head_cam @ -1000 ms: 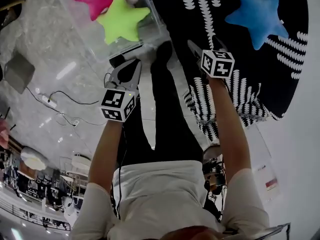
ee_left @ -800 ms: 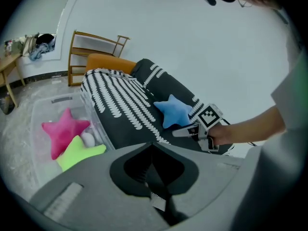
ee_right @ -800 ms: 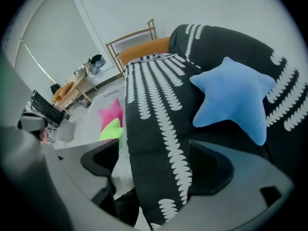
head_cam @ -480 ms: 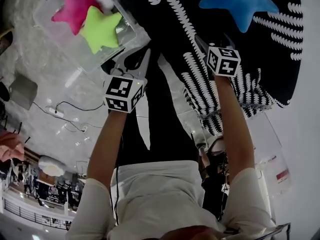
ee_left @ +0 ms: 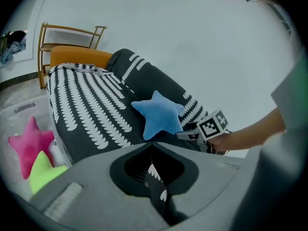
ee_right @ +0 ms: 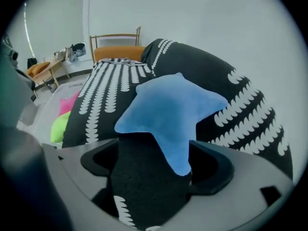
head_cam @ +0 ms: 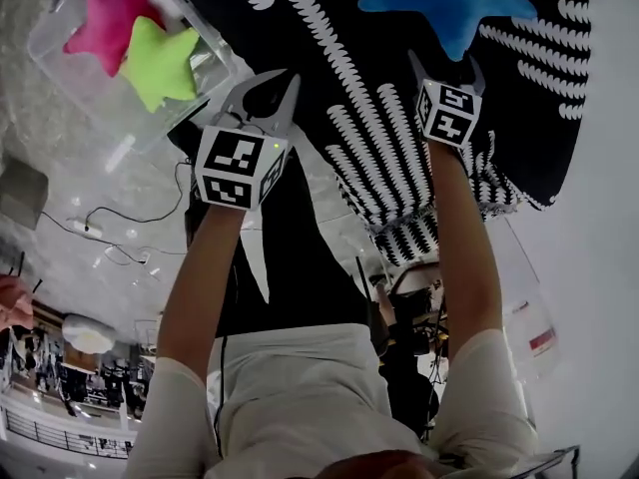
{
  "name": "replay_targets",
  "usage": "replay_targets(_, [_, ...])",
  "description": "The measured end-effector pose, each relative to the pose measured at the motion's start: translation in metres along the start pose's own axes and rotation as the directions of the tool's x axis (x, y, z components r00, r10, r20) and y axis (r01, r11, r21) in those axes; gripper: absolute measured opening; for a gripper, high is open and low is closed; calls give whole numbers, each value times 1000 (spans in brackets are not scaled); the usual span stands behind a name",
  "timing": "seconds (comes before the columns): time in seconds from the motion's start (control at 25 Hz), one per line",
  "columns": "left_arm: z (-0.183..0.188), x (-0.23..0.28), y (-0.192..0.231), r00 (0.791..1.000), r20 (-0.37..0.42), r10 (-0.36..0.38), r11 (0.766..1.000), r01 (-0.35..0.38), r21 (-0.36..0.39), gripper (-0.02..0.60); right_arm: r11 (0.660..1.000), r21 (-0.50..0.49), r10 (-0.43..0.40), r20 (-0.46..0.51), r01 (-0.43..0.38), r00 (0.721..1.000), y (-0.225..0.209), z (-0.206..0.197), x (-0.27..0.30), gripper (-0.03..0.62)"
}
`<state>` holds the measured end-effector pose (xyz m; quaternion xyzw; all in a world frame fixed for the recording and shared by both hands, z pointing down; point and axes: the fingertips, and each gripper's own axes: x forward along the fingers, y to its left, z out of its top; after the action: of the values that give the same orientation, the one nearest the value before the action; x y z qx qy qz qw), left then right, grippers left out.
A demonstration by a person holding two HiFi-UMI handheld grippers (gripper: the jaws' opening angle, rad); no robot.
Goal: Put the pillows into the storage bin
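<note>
Blue star pillow (ee_right: pixel 175 112) flat on sofa (ee_right: pixel 240 100), arm between parted right claw (ee_right: pixel 156 171)

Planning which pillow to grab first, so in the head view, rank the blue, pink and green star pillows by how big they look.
1. Blue star pillow: largest, though cut by the top edge.
2. Green star pillow and pink star pillow: about alike, green overlapping pink; unranked.

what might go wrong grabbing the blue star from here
The open right tongs frame only one arm of the blue star; a grip there may slip on the carry.
Closing low could pinch the sofa cover too.
The bin already holds a pink star and a green star, so this one may sit high.
</note>
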<state>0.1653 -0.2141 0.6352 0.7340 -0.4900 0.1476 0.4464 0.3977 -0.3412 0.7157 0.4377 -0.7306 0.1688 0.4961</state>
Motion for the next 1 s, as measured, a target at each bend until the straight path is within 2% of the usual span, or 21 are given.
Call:
replay_targets(0.28, [1,31,4,1000,-25,4,995,-6,-103,17,986,-139,-98,-58,89,994,-44,-4,41,457])
replay_targets(0.52, [-1,49,-11,999,-39,-36,988,30,-152,17,964,-258,-109,-134,72,985,-58,-11,72,483])
replay_targets(0.72, [-10,48,0,1000,-24,-15,975,10,-222,17,957,-263,-177,-192,123,965,-66,-13,101,477])
replay_targets(0.76, [-14,48,1,1000,-25,-13,973,7,-231,17,956,-258,-192,-194,139,962,-67,-12,102,371])
replay_targets(0.84, [-20,46,4,1000,-26,-12,971,6,-237,17,963,-226,-190,-196,145,962,-65,-10,100,247])
replay_targets(0.88, [-22,44,6,1000,-25,-11,971,5,-240,17,969,-206,-176,-200,134,964,-63,-10,98,220])
replay_targets(1.0, [-22,35,13,1000,-14,-5,964,1,-266,17,979,-182,-134,-216,95,967,-60,-9,91,204])
